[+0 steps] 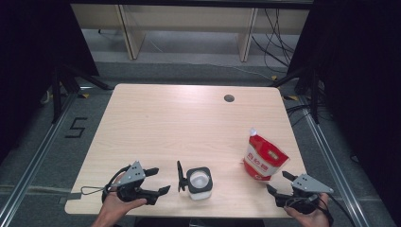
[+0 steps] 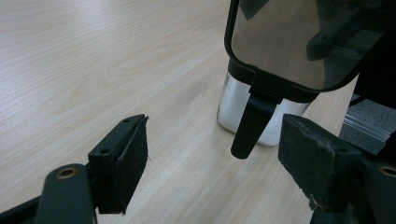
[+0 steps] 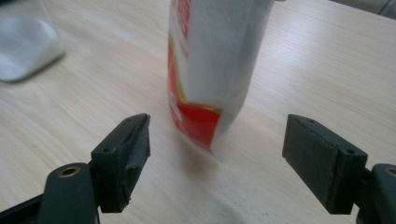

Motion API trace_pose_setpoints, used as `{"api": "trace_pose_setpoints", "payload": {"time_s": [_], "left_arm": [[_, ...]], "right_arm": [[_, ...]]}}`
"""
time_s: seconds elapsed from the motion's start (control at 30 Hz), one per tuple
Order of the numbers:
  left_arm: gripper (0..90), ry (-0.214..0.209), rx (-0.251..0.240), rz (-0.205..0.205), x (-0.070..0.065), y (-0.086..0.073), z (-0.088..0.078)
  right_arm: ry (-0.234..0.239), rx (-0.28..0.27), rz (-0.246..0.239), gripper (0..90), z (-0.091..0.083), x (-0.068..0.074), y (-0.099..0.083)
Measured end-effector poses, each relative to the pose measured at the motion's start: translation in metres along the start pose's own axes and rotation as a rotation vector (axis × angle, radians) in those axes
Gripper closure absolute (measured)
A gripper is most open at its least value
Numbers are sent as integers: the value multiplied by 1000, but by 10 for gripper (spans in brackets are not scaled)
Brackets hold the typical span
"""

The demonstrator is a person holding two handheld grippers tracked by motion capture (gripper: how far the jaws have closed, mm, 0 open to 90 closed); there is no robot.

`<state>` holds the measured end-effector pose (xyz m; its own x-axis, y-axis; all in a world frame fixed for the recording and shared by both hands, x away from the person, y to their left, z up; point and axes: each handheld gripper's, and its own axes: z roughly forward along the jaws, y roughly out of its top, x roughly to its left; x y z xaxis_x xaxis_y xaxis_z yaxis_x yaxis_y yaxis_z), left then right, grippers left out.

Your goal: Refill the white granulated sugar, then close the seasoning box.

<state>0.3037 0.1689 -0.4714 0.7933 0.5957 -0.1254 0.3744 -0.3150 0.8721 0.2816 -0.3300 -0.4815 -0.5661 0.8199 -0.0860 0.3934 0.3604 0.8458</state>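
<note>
Two things sit near the front edge: a soft red-and-white pouch, probably light and crushable, best pinched at its sides, and a rigid clear jar, lid flipped open. The right gripper gapes just short of the pouch; the left gripper stands open beside the jar

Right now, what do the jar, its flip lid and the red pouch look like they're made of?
Jar: clear glass or hard plastic, glossy; white contents show through the wall.
Flip lid: clear shiny panel in a black, likely plastic frame; it mirrors the surroundings.
Red pouch: thin flexible printed film, red and white, slightly glossy, creased and standing upright.
</note>
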Motion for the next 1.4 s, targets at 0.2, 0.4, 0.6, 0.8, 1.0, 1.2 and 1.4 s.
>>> {"api": "trace_pose_setpoints", "payload": {"time_s": [0.2, 0.4, 0.6, 0.8, 1.0, 1.2, 1.4], "left_arm": [[241, 13, 10, -11, -10, 10, -1], [267, 5, -16, 27, -18, 17, -1], [343, 12, -28, 30, -25, 23, -3], [602, 0, -56, 91, -33, 31, -4], [805, -11, -51, 161, -40, 35, -1], [862, -4, -45, 169, -41, 38, -1], [876, -24, -49, 179, -42, 44, 1]], "right_arm": [[-9, 61, 0, 238, 1, 5, -4], [-50, 57, -31, 237, 0, 3, -4], [-47, 64, -35, 236, 0, 4, -4], [-49, 78, -18, 233, -2, 4, -4], [-76, 56, -21, 241, -5, 7, -1], [-70, 60, -61, 240, -3, 5, 0], [-73, 64, -55, 239, -2, 4, -1]]}}
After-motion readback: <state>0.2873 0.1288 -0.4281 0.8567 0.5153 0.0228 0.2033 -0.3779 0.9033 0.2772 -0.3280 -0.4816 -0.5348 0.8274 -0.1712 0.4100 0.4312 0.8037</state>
